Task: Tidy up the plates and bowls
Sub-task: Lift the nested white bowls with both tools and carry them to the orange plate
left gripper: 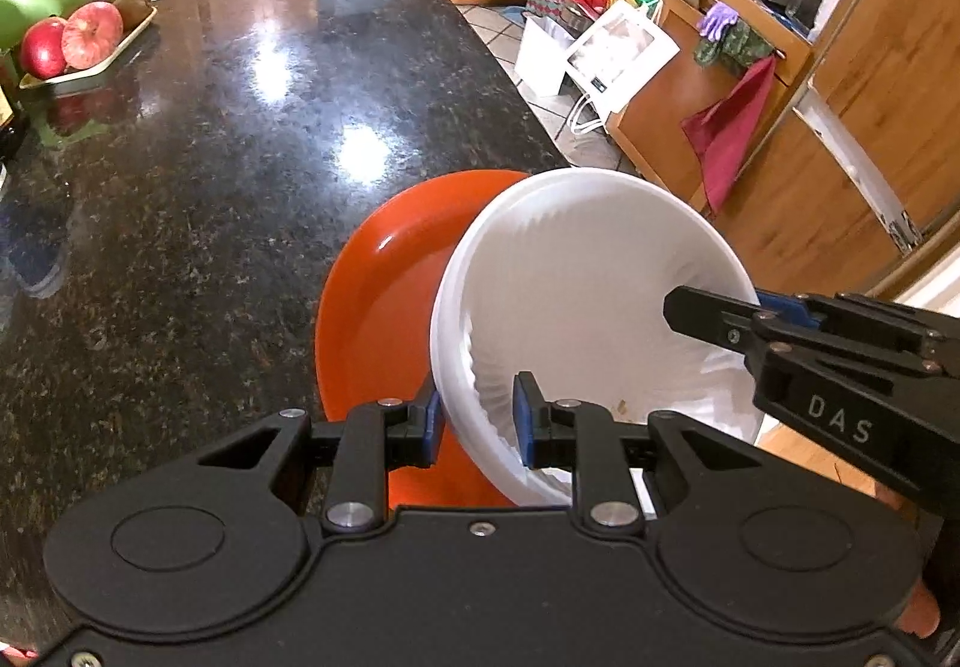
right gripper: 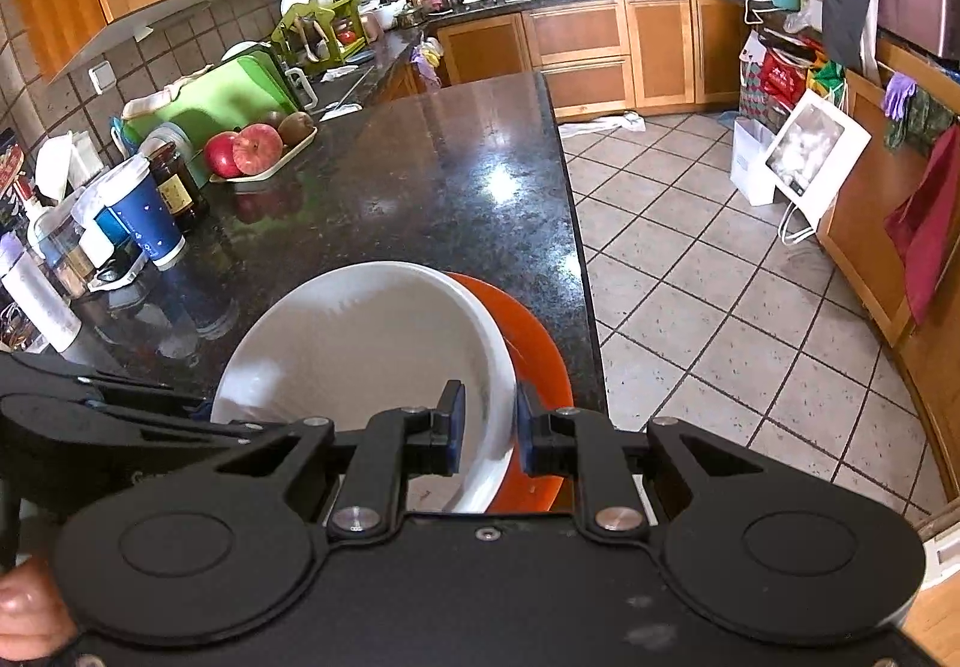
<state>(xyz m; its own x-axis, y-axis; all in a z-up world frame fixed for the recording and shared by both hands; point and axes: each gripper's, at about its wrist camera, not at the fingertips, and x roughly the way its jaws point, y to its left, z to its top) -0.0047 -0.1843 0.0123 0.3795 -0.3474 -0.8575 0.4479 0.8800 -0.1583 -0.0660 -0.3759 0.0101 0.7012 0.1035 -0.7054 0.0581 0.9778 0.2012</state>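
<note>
Granite counter (left gripper: 240, 139): white bowl (left gripper: 576, 271) clamped at opposite rims by left gripper (left gripper: 477, 415) and right gripper (right gripper: 489, 427), poised over orange plate (left gripper: 384, 295); release pending.

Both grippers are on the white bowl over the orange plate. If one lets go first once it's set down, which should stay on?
Probably the left gripper. It pinches the white bowl at its near rim, above the countertop. The right gripper clamps the rim by the counter's edge, over the orange plate.
</note>
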